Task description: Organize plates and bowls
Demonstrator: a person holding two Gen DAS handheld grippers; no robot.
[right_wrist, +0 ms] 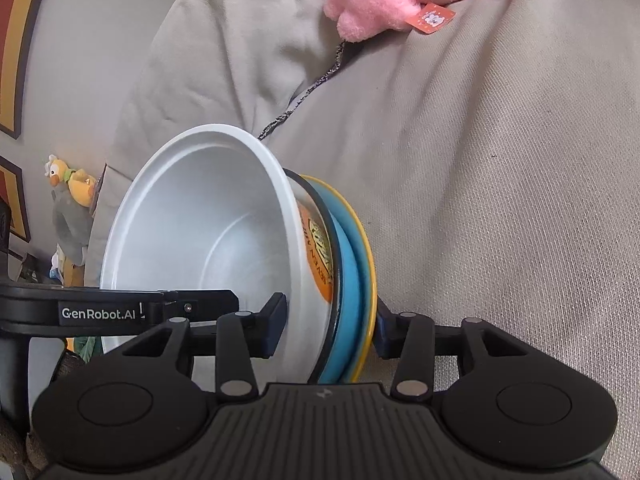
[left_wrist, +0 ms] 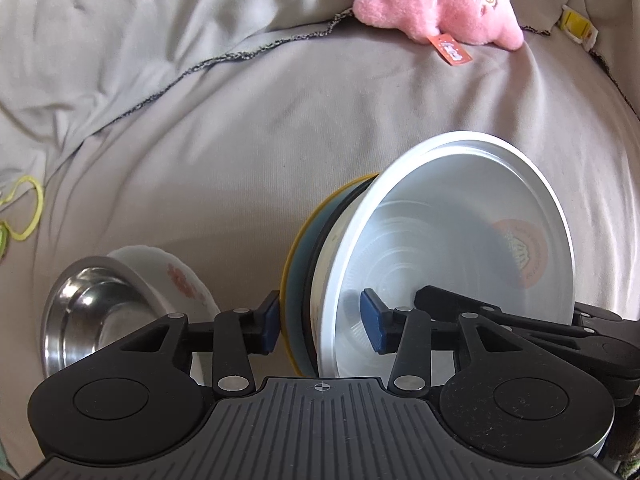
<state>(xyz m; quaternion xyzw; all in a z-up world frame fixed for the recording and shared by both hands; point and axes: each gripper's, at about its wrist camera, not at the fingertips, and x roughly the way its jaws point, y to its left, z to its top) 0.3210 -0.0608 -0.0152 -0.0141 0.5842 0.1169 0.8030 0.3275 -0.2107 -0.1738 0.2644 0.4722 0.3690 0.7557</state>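
A nested stack stands on edge above the grey sofa cover: a matte silver bowl (left_wrist: 460, 240) inside a clear bowl, backed by a blue plate (left_wrist: 298, 280) with a yellow rim. My left gripper (left_wrist: 322, 326) is shut on the stack's lower edge, one pad inside the silver bowl, one behind the plate. My right gripper (right_wrist: 330, 330) clamps the same stack (right_wrist: 200, 240) from the other side, and the blue plate (right_wrist: 352, 280) shows there too. A shiny steel bowl (left_wrist: 84, 312) sits in a white floral bowl (left_wrist: 176, 276) at lower left.
A pink plush toy (left_wrist: 436, 0) lies at the back of the sofa. A yellow tag (left_wrist: 576, 24) sits at the far right. Yellow loops (left_wrist: 28, 208) lie at the left edge. A duck plush (right_wrist: 72, 192) and framed pictures stand at left in the right wrist view.
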